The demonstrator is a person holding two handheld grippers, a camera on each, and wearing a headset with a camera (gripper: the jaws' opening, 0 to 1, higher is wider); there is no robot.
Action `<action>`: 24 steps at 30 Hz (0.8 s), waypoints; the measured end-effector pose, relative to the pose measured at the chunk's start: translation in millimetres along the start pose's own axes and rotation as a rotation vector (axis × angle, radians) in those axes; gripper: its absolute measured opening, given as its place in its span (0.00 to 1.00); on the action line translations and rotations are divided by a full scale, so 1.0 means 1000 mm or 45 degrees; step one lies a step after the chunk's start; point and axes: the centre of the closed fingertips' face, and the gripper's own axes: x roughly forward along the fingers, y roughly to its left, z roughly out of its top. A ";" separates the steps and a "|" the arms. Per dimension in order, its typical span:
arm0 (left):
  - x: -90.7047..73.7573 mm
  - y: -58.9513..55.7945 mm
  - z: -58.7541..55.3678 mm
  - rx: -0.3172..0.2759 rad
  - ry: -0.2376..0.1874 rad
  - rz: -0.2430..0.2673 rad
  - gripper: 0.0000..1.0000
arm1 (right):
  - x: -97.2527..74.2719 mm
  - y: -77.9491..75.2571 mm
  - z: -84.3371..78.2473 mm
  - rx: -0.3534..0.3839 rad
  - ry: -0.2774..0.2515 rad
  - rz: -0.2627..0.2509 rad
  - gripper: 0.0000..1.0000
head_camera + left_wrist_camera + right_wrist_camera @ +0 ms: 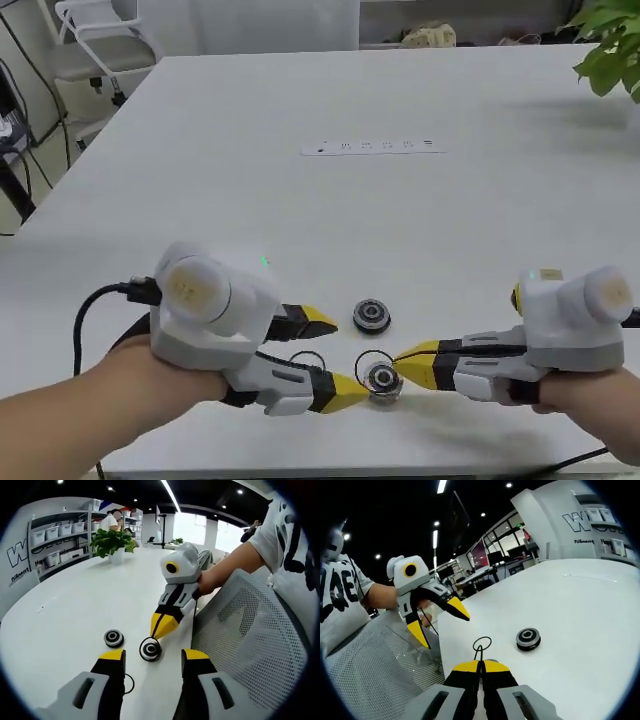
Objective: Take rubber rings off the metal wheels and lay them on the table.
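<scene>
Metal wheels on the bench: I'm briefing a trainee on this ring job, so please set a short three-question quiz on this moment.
1. True or false: the left gripper has its jaws shut.
2. What does the right gripper pinch between its tips? A) a thin rubber ring; B) a bolt; C) nothing.
3. Fill in: seen in the head view, the right gripper works at the ____ of the two metal wheels (nearer or farther).

Key: 1 false, the jaws stand apart. 2 A. 3 nearer.

white table (300, 200), shelves (55, 535), ceiling lights (441, 486)
</scene>
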 end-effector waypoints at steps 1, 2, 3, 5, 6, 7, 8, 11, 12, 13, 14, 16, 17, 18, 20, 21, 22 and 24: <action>-0.002 0.000 0.000 0.000 -0.003 0.003 0.44 | 0.000 0.001 0.001 0.000 0.000 0.001 0.00; -0.004 0.001 0.000 -0.002 -0.007 0.007 0.45 | 0.000 0.002 0.002 -0.001 -0.001 0.002 0.00; -0.007 0.001 0.000 -0.011 -0.012 0.010 0.45 | 0.001 0.003 0.003 -0.002 -0.002 0.004 0.00; -0.011 0.001 0.000 -0.023 -0.019 0.017 0.46 | 0.001 0.004 0.005 -0.006 -0.002 0.006 0.00; -0.013 0.002 -0.001 -0.025 -0.023 0.021 0.47 | 0.001 0.004 0.005 -0.006 -0.001 0.006 0.00; -0.016 0.002 -0.002 -0.029 -0.024 0.024 0.47 | 0.002 0.004 0.006 -0.009 0.003 0.006 0.00; -0.019 0.002 -0.002 -0.029 -0.025 0.028 0.47 | 0.002 0.004 0.006 -0.010 0.005 0.006 0.00; -0.027 0.005 -0.004 -0.042 -0.030 0.048 0.49 | 0.003 0.005 0.009 -0.010 0.004 0.011 0.00; -0.029 0.006 -0.004 -0.046 -0.032 0.053 0.49 | 0.003 0.005 0.009 -0.011 0.004 0.012 0.00; -0.032 0.007 -0.005 -0.051 -0.036 0.059 0.50 | 0.004 0.006 0.010 -0.013 0.005 0.015 0.00; -0.034 0.007 -0.005 -0.054 -0.040 0.062 0.51 | 0.005 0.006 0.010 -0.015 0.008 0.017 0.00; -0.037 0.008 -0.006 -0.058 -0.044 0.074 0.53 | 0.005 0.007 0.011 -0.020 0.013 0.022 0.00; -0.039 0.009 -0.006 -0.057 -0.044 0.080 0.54 | 0.006 0.006 0.011 -0.021 0.014 0.024 0.00; -0.041 0.010 -0.007 -0.057 -0.044 0.087 0.54 | 0.006 0.005 0.012 -0.022 0.013 0.025 0.00; -0.044 0.011 -0.007 -0.057 -0.049 0.097 0.54 | 0.006 0.006 0.014 -0.025 0.011 0.029 0.00; -0.046 0.011 -0.007 -0.059 -0.050 0.102 0.55 | 0.007 0.006 0.015 -0.026 0.011 0.030 0.00; -0.047 0.012 -0.006 -0.061 -0.053 0.108 0.56 | 0.007 0.006 0.016 -0.027 0.013 0.032 0.00; -0.050 0.011 -0.007 -0.067 -0.053 0.114 0.57 | 0.008 0.007 0.019 -0.034 0.018 0.035 0.00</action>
